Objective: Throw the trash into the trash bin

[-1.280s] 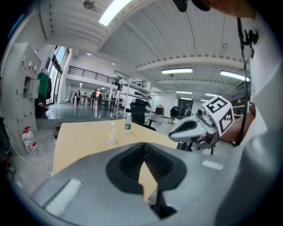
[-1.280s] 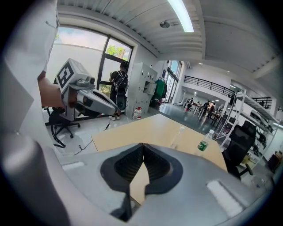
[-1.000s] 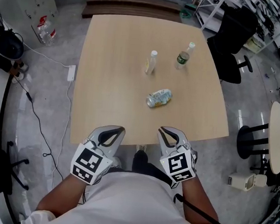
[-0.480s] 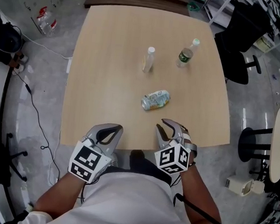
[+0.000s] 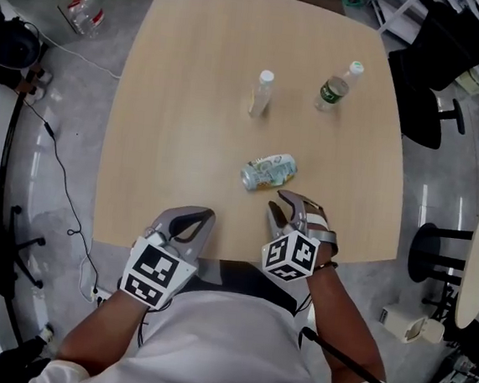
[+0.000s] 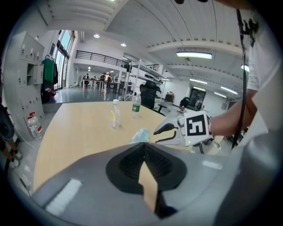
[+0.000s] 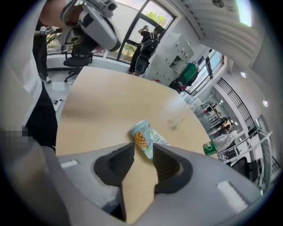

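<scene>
A crushed pale-green can lies on its side near the middle of the wooden table. Beyond it stand a clear bottle and a green-labelled bottle. My right gripper hovers just short of the can, its jaws opening, with nothing between them. In the right gripper view the can lies just past the right gripper. My left gripper is shut and empty over the table's near edge. In the left gripper view the left gripper is shut, with the can ahead. No trash bin is recognisable.
A black office chair stands past the table's far right corner. A black stool and a round white table are at the right, with a small white object on the floor. Cables run along the left floor.
Both grippers have come forward and down over the table's near edge. The right one has rolled, closed in on the can and parted its jaws.
</scene>
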Tool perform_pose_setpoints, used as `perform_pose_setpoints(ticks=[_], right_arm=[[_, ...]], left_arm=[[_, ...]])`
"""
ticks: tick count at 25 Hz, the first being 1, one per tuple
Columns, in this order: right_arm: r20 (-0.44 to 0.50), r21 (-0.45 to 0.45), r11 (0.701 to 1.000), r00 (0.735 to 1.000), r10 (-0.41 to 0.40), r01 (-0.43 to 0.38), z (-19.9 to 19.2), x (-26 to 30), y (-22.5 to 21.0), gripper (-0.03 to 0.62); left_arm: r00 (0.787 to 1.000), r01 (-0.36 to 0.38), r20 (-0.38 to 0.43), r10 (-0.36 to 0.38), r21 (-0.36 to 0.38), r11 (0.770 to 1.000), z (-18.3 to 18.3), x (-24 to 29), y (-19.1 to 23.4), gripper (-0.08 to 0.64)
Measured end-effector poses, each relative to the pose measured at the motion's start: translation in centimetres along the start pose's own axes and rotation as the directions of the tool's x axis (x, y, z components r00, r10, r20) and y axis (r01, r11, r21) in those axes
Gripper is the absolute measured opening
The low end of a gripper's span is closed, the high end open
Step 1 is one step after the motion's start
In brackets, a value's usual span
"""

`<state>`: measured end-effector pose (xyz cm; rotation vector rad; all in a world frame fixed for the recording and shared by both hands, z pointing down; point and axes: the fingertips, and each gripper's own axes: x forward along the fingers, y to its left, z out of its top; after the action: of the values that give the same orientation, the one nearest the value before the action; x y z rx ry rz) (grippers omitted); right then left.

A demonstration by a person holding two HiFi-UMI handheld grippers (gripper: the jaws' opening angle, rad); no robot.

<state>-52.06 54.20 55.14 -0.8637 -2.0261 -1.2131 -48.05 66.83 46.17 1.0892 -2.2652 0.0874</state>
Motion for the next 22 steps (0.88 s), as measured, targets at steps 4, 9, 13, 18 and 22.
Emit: perform_pose_setpoints(ticks=[4,9,13,18,22], right_arm=[[-0.015,-0.139,0.99,1.0,-0.01,0.007,-0.3,1.8,-0.6,0.157],[-0.06,-0.288,0.956,0.997,0.037,-0.053,-0.5,3.8,-0.2,0.225],[-0.071,-0.372,0.925,0.996,0.057,-0.079,-0.5,4.7,-0.7,0.235],[-0.117,-0.431,0.89,0.987,0.109,-0.149,-0.6,5.8,0.1,0.241],[-0.139,-0.446,0.877,0.981,0.133,-0.182,-1.2,6.2,0.6,0.25]], left_arm=[[1.0,-0.01,-0.008,0.009,-0.032,0.999,0.0,1.0,0.4,0.008],[1.0,-0.025,-0.013,0.024,-0.063,0.998,-0.1,1.5,1.0,0.008],[0.999,-0.037,-0.013,0.036,-0.08,0.996,0.0,1.9,1.4,0.008],[0.999,-0.049,-0.019,0.047,-0.1,0.994,-0.1,2.1,2.3,0.008],[0.998,-0.06,-0.023,0.058,-0.11,0.992,-0.1,2.0,2.9,0.008]])
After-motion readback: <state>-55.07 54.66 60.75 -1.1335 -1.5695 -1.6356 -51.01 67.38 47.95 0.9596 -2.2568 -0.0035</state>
